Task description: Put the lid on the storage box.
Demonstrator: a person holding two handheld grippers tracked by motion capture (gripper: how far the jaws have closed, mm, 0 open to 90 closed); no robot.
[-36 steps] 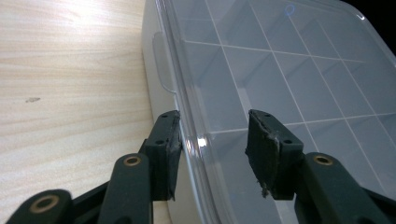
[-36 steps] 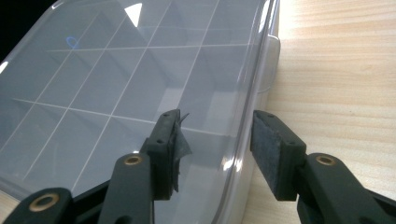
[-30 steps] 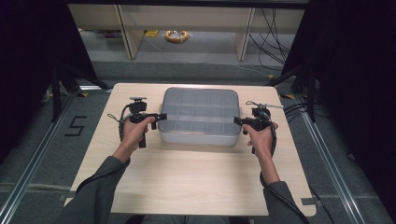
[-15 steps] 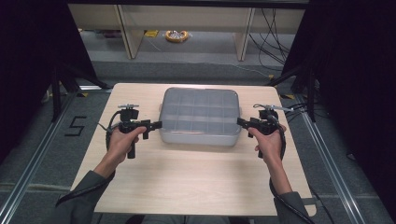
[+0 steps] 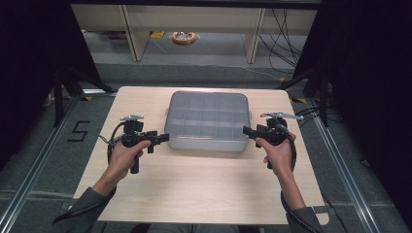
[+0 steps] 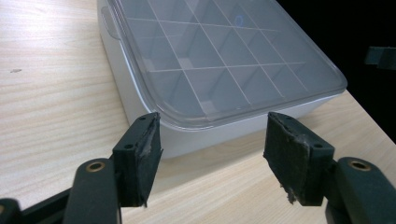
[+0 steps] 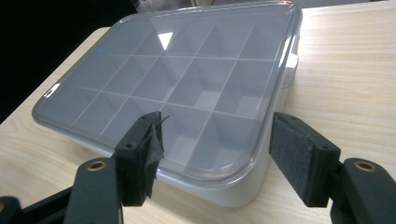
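Both claws, left and right, gape beside the lidded compartment box; floor marking reads "5".

The organiser box runs off the top edge in the left gripper view, far end cut away. In the right gripper view its near corner sits behind the right gripper. Far off on the floor, a yellowish coil is too small to identify.
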